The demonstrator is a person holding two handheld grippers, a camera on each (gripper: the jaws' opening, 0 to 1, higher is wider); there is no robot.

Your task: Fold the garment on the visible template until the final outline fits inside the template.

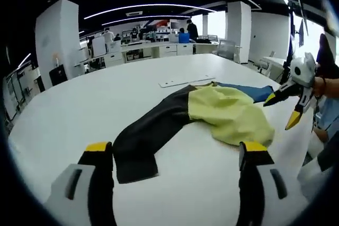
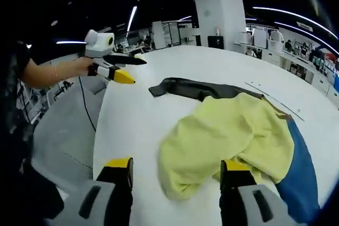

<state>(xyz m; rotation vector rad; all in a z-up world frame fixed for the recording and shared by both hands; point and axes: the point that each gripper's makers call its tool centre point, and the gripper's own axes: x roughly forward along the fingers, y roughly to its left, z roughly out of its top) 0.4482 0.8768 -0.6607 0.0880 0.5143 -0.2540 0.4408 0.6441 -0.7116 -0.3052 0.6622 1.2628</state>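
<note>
- Yellow, black and blue cloth: in the left gripper view I see the garment [image 1: 212, 112] lying crumpled on the white table [image 1: 79, 109], yellow body toward the right, a black sleeve running down toward my left jaw, a blue part at the far side.
- My left gripper [image 1: 177, 154] rises from the bottom with its yellow-tipped jaws wide apart and nothing between them; the black sleeve end lies just beside the left jaw, though I cannot tell whether they touch.
- This view also shows the right gripper [image 1: 282, 110] coming in at the right edge, held by a hand [image 1: 327, 86], its jaws apart, near the garment's yellow and blue edge but off the cloth.
- A thin white template strip [image 1: 186, 81] lies on the table just beyond the garment.
- In the right gripper view, my right gripper [image 2: 176, 170] stands with jaws parted and holding nothing, with the yellow cloth [image 2: 222, 136] directly ahead and between the tips as seen from here.
- Here the blue panel [image 2: 302, 168] shows large at the right, and the black sleeve [image 2: 196, 88] stretches away at the far side.
- The left gripper [image 2: 127, 70] appears at the upper left, held by an arm [image 2: 47, 72] above the table edge, jaws apart, well clear of the garment.
- Template lines [image 2: 275, 99] show faintly on the table past the yellow cloth.
</note>
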